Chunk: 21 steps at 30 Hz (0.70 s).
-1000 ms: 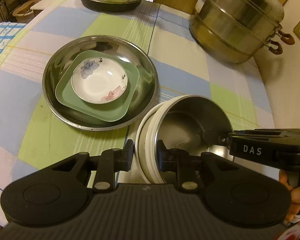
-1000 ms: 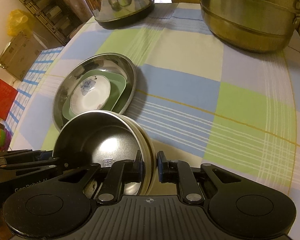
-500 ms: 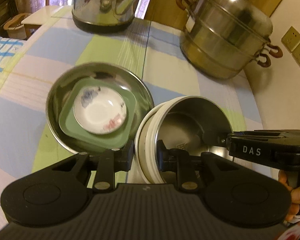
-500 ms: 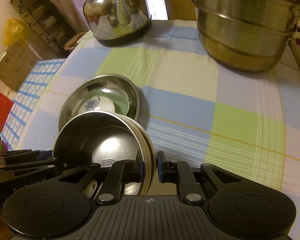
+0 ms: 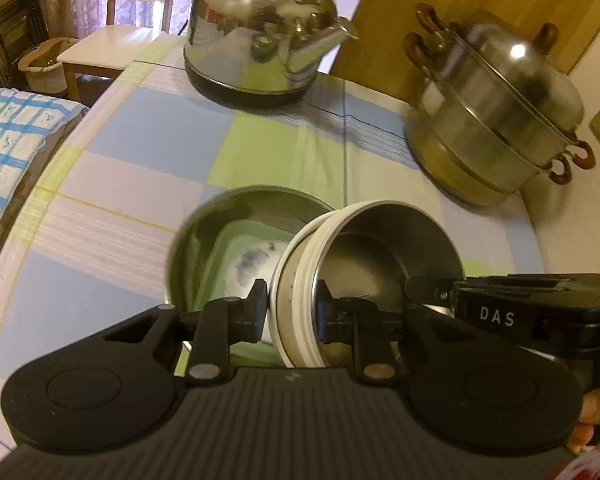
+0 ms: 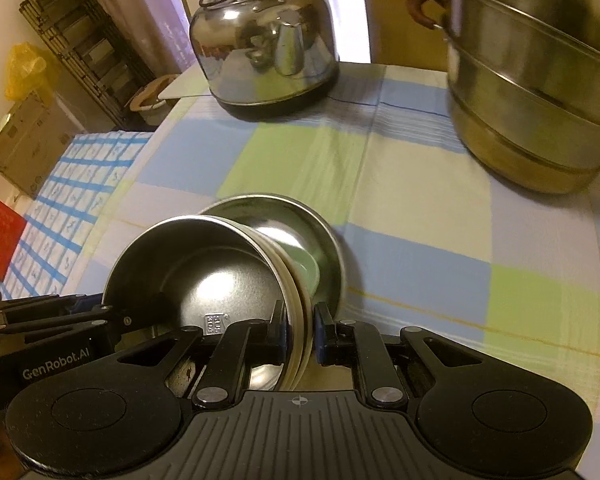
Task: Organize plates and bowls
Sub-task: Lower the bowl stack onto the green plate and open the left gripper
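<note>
My table (image 5: pixel 148 148) has a checked cloth of blue, green and white squares. At 2 o'clock from my left tongs sits the big steamer pot (image 5: pixel 496 120), and at 12 o'clock sits the shiny kettle (image 5: pixel 260 40). Near me lies the wide metal plate (image 5: pixel 192 240). A green dish (image 5: pixel 220 256) sits in it, and a small white flowered bowl (image 5: pixel 252 268) sits in the green dish. I hold the metal bowl (image 5: pixel 380 256) tipped on its side, above the plate's right part. My left tongs (image 5: pixel 292 312) pinch its left rim. My right tongs (image 6: pixel 298 330) pinch its right rim.
</note>
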### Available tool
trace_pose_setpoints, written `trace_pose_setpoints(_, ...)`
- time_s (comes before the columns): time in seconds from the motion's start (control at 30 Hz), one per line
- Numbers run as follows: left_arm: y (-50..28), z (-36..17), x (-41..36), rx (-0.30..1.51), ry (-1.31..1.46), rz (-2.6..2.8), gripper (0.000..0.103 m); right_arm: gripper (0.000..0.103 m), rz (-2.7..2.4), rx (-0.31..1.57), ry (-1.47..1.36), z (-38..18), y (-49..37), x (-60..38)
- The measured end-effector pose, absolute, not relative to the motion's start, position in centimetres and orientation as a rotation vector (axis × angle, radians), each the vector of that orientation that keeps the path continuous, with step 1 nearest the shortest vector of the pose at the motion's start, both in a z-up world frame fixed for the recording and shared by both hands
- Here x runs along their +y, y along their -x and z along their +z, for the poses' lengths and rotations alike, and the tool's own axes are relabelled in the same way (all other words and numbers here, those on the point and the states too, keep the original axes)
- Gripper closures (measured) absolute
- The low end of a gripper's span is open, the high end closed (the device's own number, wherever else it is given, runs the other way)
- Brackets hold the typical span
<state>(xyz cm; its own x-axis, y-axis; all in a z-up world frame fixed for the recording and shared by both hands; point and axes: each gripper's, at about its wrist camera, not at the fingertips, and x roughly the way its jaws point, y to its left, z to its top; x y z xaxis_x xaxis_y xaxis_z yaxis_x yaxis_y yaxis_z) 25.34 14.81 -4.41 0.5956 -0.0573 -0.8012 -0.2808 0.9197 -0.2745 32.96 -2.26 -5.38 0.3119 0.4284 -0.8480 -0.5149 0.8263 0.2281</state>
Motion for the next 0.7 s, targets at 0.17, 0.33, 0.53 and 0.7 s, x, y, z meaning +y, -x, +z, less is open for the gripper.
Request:
trace_pose_setpoints(0.17,-27.2,-5.3,16.5,0.951,0.391,0.128,0.082,0.091,0.598,1.109,0.106,-6.6,-34.2,-0.1)
trace_pose_setpoints(0.33,-28.5,-6.7,17.7,0.981,0.395,0.111,0.082,0.091,0.571,1.139,0.109,-7.8,-35.4,1.1)
trace_pose_setpoints(0.53,-29.5,-8.1,18.4,1.023,0.411,0.093,0.083,0.092,0.543,1.167,0.122,-8.8,-36.2,1.9)
trace_pose_setpoints(0.7,-30.0,-8.8,18.7,1.053,0.417,0.090,0.083,0.092,0.529,1.190,0.125,-9.5,-36.5,2.4)
